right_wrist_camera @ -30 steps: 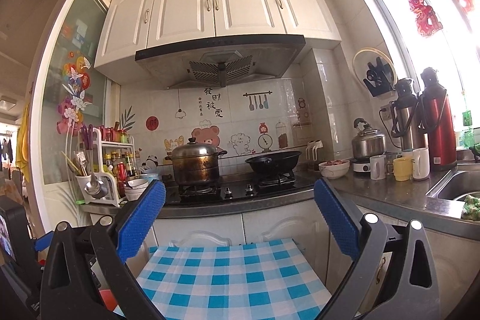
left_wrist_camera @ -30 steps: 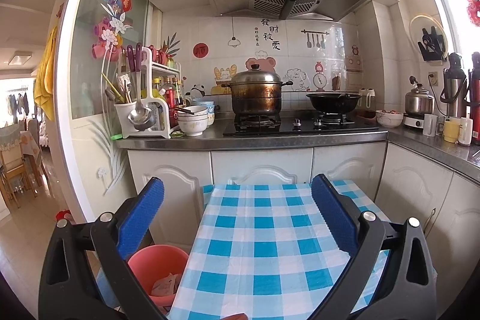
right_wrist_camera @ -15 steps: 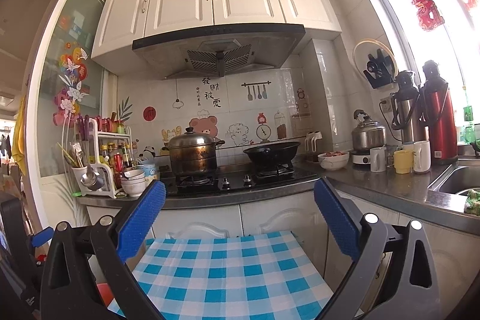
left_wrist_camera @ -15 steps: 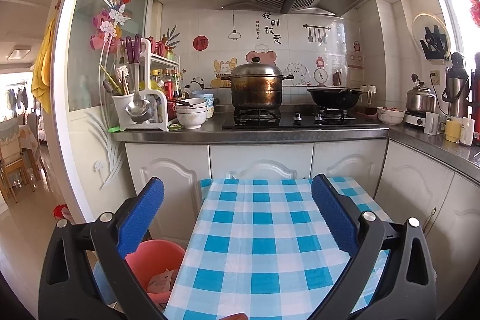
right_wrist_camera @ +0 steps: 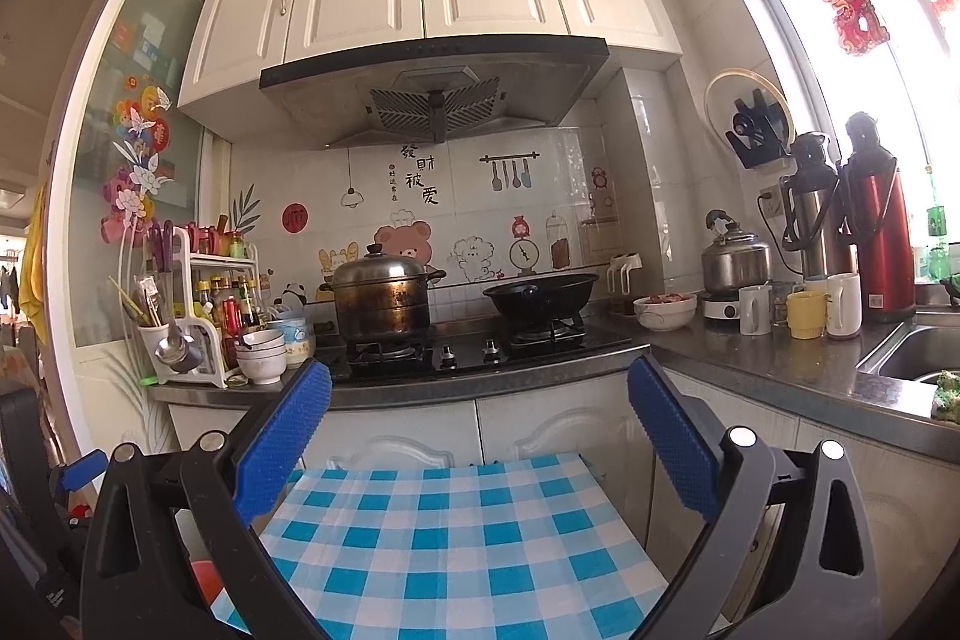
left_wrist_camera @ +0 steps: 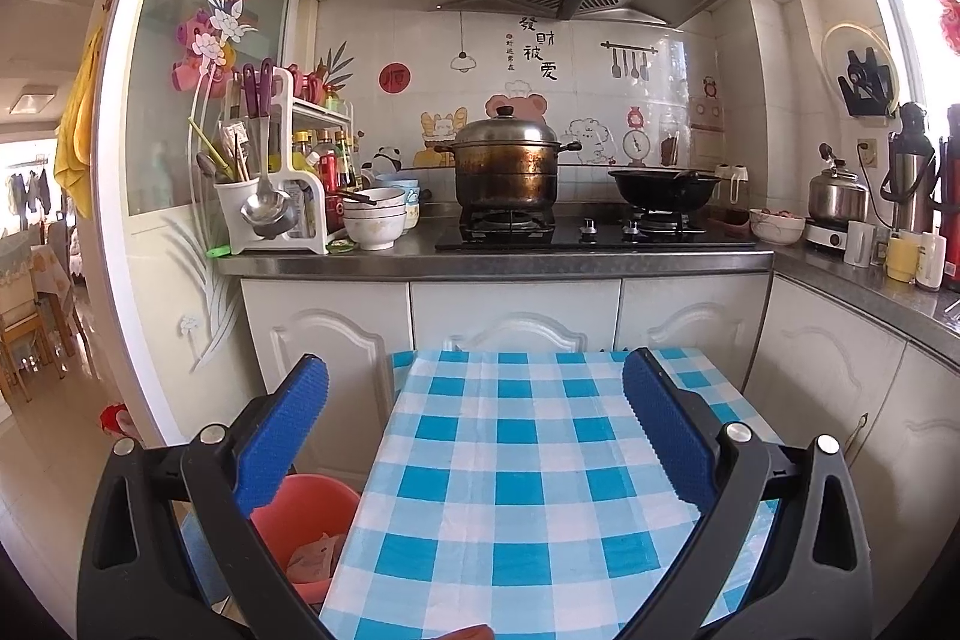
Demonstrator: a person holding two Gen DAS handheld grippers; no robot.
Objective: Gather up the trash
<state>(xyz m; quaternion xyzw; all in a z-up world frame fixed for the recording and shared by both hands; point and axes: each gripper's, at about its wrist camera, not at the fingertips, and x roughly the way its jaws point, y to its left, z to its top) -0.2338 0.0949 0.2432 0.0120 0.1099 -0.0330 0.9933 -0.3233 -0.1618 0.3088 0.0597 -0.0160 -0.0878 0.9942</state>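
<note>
Both claws are held spread and empty; the pink bin (left_wrist_camera: 300,532) (scraps inside) lies low-left, nearer the left claw (left_wrist_camera: 474,418) than the right claw (right_wrist_camera: 480,418).

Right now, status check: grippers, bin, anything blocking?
Left gripper open, empty. Right gripper open, empty. Pink bin on the floor left of the checked table, some scraps inside. No trash visible on the tabletop; nothing blocking.

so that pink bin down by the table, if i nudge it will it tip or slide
The pink bin looks like thin plastic holding only a few crumpled scraps, so it is probably light and would slide more readily than tip. It looks wide for its height, which also suggests steadiness. Its base is hidden behind the table, so that is uncertain.
</note>
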